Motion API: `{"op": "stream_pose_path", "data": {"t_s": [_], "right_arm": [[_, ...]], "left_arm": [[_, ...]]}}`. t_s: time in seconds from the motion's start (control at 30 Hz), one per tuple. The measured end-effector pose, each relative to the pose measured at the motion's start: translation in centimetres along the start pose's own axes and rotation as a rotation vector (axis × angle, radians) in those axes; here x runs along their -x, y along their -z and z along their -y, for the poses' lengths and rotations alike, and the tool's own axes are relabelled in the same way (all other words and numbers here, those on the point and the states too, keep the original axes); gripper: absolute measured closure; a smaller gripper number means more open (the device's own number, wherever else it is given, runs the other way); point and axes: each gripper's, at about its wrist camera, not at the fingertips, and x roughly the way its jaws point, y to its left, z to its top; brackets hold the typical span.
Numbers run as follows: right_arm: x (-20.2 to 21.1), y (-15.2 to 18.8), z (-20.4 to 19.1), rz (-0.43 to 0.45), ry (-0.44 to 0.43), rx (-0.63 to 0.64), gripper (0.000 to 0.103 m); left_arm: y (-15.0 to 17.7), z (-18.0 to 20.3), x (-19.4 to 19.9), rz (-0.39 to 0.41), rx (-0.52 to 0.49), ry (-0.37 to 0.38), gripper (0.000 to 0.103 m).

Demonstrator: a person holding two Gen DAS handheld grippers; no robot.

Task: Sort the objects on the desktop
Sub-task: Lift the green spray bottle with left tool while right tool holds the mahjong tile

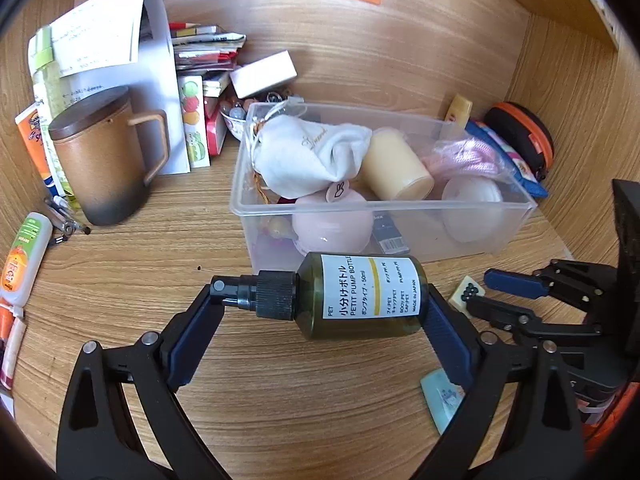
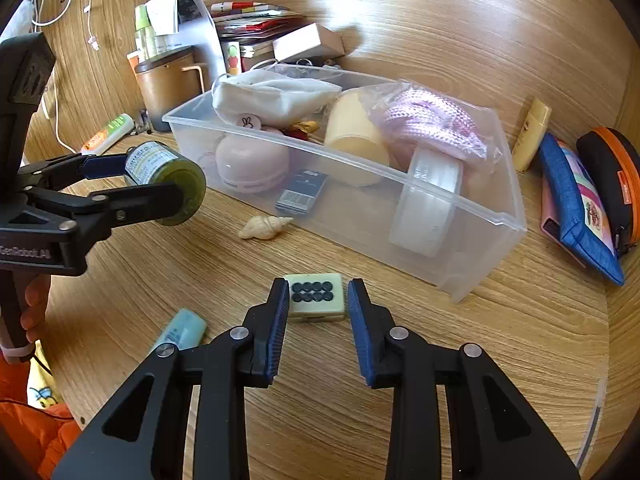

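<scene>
A dark green pump bottle with a white label and black pump head hangs above the desk, lying crosswise. My left gripper is shut on it, one pad on the pump head, the other on its base. The right wrist view shows the same bottle at the left, held off the wood. A cream mahjong tile with dark dots lies flat on the desk, and my right gripper is shut on it, its blue pads against the tile's two sides. A clear plastic box stands just beyond the bottle.
The box holds a white pouch, pink rope, a cream cup and round cases. A seashell and a pale blue packet lie on the desk. A brown mug stands left; a blue pouch and orange-black case stand right.
</scene>
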Motion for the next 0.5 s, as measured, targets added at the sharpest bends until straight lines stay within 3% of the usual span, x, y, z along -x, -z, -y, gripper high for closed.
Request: {"op": "stream_pose_path", "data": {"t_s": [0.23, 0.43, 0.5], "right_arm": [[-0.7, -0.4, -0.9, -0.018, 0.029, 0.052, 0.074], [-1.4, -0.5, -0.8, -0.046, 0.05, 0.068, 0.062], [-1.8, -0.3, -0.6, -0.062, 0.043, 0.063, 0.062]], "left_arm": [[0.5, -0.6, 1.1, 0.023, 0.01, 0.014, 0.007], [0.5, -0.8, 1.6, 0.035, 0.012, 0.024, 0.007], [0.6, -0.8, 1.7, 0.039, 0.011, 0.025, 0.007]]}}
